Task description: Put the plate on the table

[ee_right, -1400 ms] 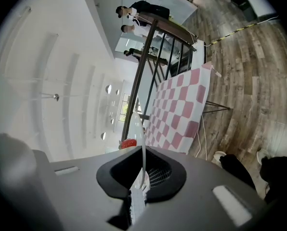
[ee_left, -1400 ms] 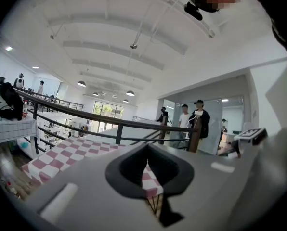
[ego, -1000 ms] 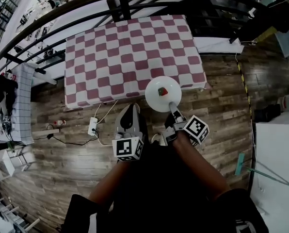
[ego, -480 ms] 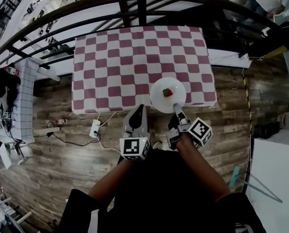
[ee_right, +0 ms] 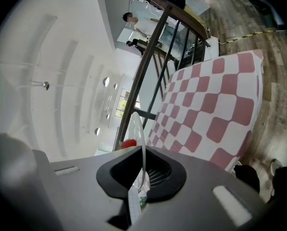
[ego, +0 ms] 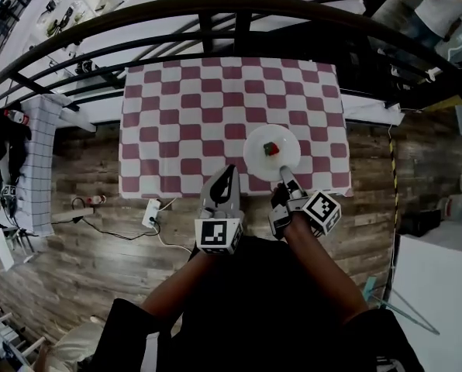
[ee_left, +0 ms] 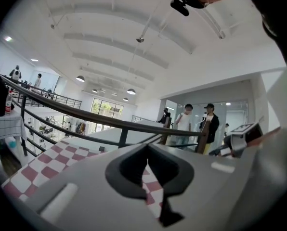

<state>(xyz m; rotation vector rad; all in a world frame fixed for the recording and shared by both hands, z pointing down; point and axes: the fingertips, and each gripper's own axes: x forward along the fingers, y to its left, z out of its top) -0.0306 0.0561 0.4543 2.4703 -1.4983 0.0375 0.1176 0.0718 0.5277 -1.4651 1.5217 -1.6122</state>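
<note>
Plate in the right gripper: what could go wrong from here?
The right gripper pinches the plate by its near rim only, so it could tilt or slip.
The small red-and-green object lies loose on it and may roll off.
The plate hangs near the table front edge; set down there, it might overhang.

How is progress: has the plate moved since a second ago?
Yes: forward. The plate, held by the right gripper, straddled the near edge of the checkered table; now it is wholly over it.
</note>
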